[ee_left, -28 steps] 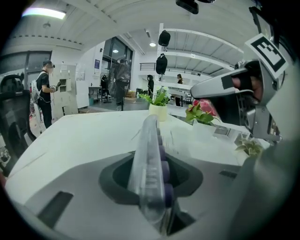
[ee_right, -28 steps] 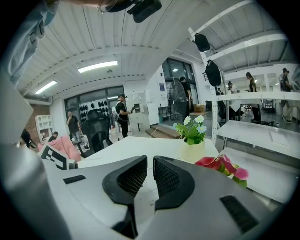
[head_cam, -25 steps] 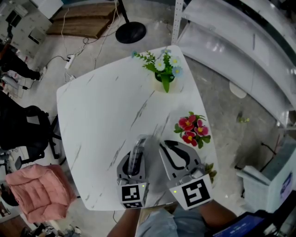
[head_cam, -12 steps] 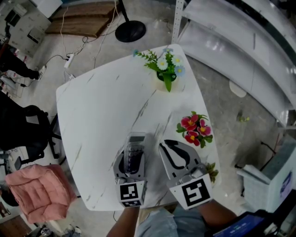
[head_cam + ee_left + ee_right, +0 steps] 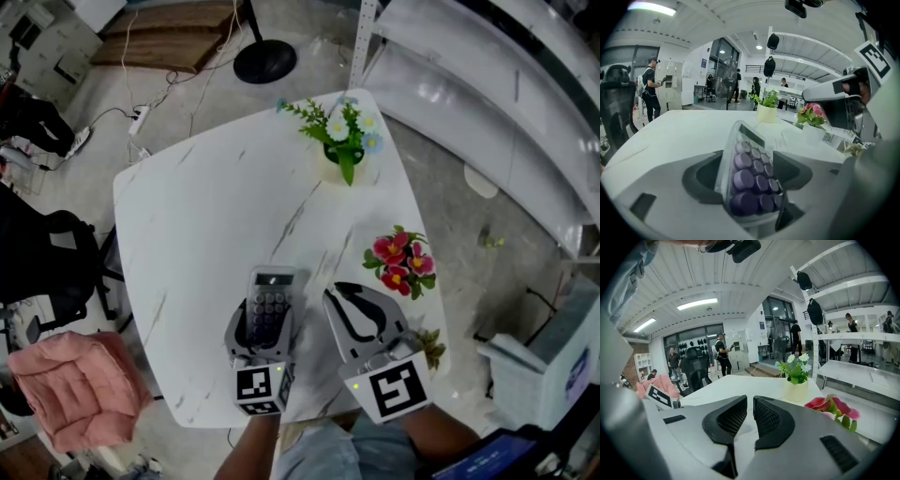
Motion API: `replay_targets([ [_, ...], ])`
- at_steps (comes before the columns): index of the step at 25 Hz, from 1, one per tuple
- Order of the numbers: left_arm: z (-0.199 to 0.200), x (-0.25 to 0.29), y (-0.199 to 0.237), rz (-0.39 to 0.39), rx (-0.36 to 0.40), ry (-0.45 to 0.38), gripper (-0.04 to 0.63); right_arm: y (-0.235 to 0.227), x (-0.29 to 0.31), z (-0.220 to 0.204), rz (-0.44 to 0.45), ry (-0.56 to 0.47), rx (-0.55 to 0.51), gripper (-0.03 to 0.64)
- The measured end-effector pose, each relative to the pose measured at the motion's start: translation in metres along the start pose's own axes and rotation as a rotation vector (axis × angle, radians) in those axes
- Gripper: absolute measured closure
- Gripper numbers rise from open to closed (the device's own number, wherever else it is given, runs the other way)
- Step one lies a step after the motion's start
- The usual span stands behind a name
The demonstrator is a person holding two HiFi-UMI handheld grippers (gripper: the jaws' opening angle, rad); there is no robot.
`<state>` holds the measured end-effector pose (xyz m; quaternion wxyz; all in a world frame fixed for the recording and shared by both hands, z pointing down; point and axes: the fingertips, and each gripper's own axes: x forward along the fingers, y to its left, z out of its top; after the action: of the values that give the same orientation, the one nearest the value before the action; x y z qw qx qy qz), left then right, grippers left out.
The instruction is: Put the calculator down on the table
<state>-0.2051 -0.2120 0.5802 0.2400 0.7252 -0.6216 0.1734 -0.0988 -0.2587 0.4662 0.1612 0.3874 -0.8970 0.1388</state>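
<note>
Two jaws of your left gripper (image 5: 265, 326) are opening around the purple-keyed calculator (image 5: 270, 300), which leans tilted between them on the marble table (image 5: 206, 216). Let it settle flat, then draw straight back without snagging it. Your right gripper (image 5: 349, 294) hovers beside, jaws nearly together, empty.

Open-plan industrial workspace: concrete floor (image 5: 459, 216), floor power strip (image 5: 141, 119), office chair (image 5: 52, 258), ceiling strip lights (image 5: 696, 304), white racking (image 5: 853, 336), staff (image 5: 723, 352) standing about

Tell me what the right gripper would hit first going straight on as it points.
Probably the bare white table just ahead of the right gripper; the yellow pot of white flowers stands farther on, slightly right.
</note>
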Motion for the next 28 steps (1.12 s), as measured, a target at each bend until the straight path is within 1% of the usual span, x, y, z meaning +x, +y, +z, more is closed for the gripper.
replay_targets([
  [3,0.003,-0.001,0.004,0.007,-0.031,0.02,0.256,0.002,0.001,0.0,-0.002,-0.001,-0.003,0.557],
  [5,0.005,-0.001,0.009,0.01,-0.049,0.016,0.252,0.003,0.001,0.0,-0.002,-0.003,-0.005,0.557],
  [9,0.006,-0.005,0.014,0.016,-0.046,-0.005,0.252,0.007,0.0,0.001,-0.005,-0.004,-0.006,0.555],
  [12,0.015,-0.016,0.02,0.037,-0.031,-0.053,0.252,0.009,-0.003,0.006,-0.009,-0.013,-0.008,0.555],
  [14,0.04,-0.032,0.018,0.053,-0.036,-0.077,0.255,0.011,-0.005,0.013,-0.011,-0.03,-0.018,0.555],
  [15,0.052,-0.041,0.017,0.054,-0.037,-0.107,0.259,0.013,-0.007,0.018,-0.012,-0.044,-0.022,0.555],
  [17,0.077,-0.06,0.016,0.048,-0.022,-0.203,0.273,0.017,-0.011,0.031,-0.013,-0.077,-0.035,0.555],
  [19,0.106,-0.081,0.014,0.05,-0.008,-0.277,0.295,0.022,-0.016,0.047,-0.013,-0.113,-0.055,0.555],
  [21,0.139,-0.104,0.013,0.071,0.015,-0.347,0.323,0.027,-0.022,0.065,-0.013,-0.15,-0.077,0.557],
  [23,0.171,-0.128,0.014,0.106,0.047,-0.427,0.377,0.032,-0.03,0.086,-0.016,-0.197,-0.101,0.561],
  [24,0.185,-0.139,0.015,0.124,0.055,-0.462,0.417,0.035,-0.034,0.097,-0.019,-0.226,-0.117,0.565],
  [25,0.196,-0.151,0.016,0.139,0.058,-0.494,0.473,0.037,-0.04,0.109,-0.023,-0.256,-0.134,0.57],
  [28,0.223,-0.184,0.017,0.171,0.064,-0.568,0.569,0.047,-0.059,0.141,-0.032,-0.336,-0.167,0.581],
])
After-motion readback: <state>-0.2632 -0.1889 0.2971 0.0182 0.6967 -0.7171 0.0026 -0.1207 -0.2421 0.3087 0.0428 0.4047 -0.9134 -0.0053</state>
